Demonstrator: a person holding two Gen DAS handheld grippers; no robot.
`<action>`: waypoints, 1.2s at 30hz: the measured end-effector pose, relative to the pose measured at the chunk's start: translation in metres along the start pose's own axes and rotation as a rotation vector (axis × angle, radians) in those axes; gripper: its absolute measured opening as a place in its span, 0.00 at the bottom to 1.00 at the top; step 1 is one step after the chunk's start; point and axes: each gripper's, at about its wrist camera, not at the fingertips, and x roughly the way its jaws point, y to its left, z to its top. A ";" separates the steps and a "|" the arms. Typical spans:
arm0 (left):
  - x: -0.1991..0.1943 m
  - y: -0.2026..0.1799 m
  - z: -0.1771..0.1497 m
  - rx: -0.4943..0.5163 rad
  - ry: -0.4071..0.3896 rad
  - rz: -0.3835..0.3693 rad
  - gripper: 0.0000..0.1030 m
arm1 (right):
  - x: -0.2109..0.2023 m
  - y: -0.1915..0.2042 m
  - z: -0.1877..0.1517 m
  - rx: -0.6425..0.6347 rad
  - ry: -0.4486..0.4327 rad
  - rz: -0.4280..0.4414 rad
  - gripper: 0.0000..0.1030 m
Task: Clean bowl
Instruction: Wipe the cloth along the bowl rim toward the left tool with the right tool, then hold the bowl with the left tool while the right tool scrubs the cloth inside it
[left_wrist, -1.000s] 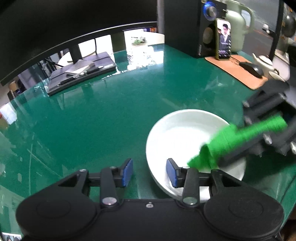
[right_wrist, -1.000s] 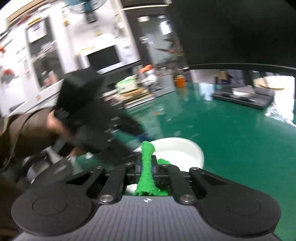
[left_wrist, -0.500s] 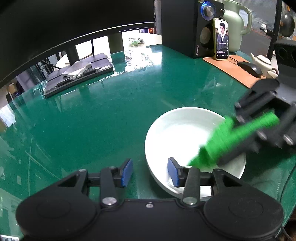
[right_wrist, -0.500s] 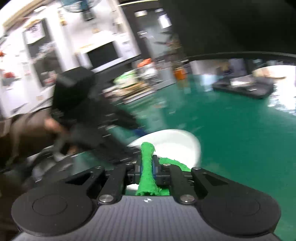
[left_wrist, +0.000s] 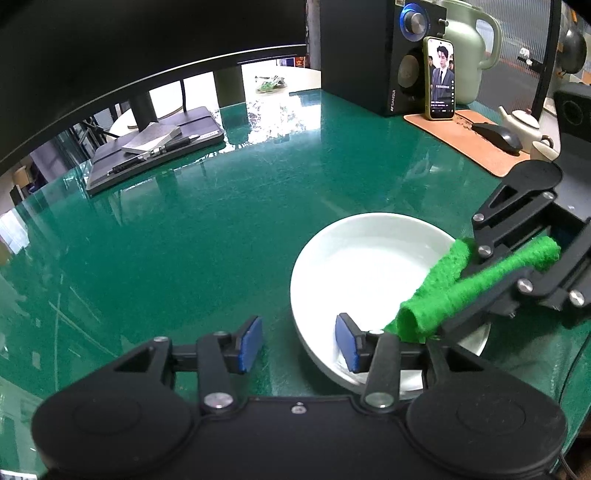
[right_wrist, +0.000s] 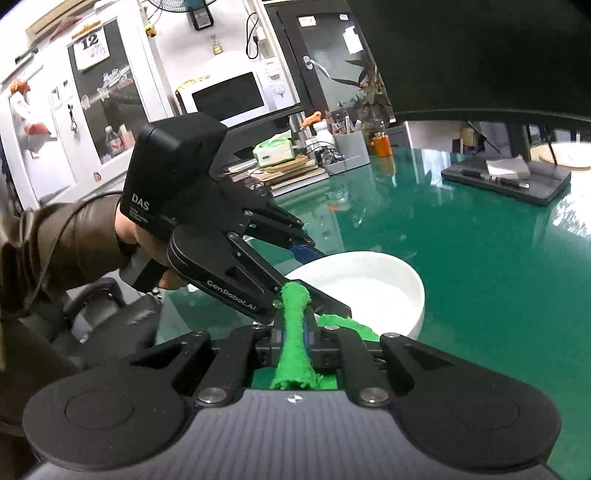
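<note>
A white bowl (left_wrist: 369, 266) sits on the green table; it also shows in the right wrist view (right_wrist: 373, 291). My left gripper (left_wrist: 299, 343) is open and straddles the bowl's near rim, one blue pad inside the bowl and one outside. My right gripper (right_wrist: 293, 338) is shut on a green cloth (right_wrist: 293, 332). In the left wrist view the right gripper (left_wrist: 491, 280) comes in from the right and holds the green cloth (left_wrist: 443, 288) over the bowl's right rim, its lower end down inside the bowl.
A dark tray with a notebook and pens (left_wrist: 155, 147) lies at the far left. A speaker (left_wrist: 369, 55), phone (left_wrist: 439, 77), kettle (left_wrist: 469, 44), mouse (left_wrist: 498, 136) on a brown mat and a small teapot (left_wrist: 521, 122) stand far right. A monitor hangs overhead.
The right gripper with the green cloth has shifted slightly up and right over the bowl's right side. The left gripper stays open at the near rim.
</note>
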 end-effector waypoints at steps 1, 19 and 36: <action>0.000 0.000 0.000 0.003 -0.003 0.004 0.43 | -0.001 -0.003 0.001 0.016 -0.009 -0.018 0.03; 0.002 0.000 -0.005 0.010 -0.064 -0.005 0.61 | 0.049 0.016 0.043 -0.245 0.221 -0.244 0.30; 0.006 -0.008 0.004 0.131 -0.029 -0.017 0.67 | 0.094 0.077 0.036 -0.926 0.721 -0.300 0.05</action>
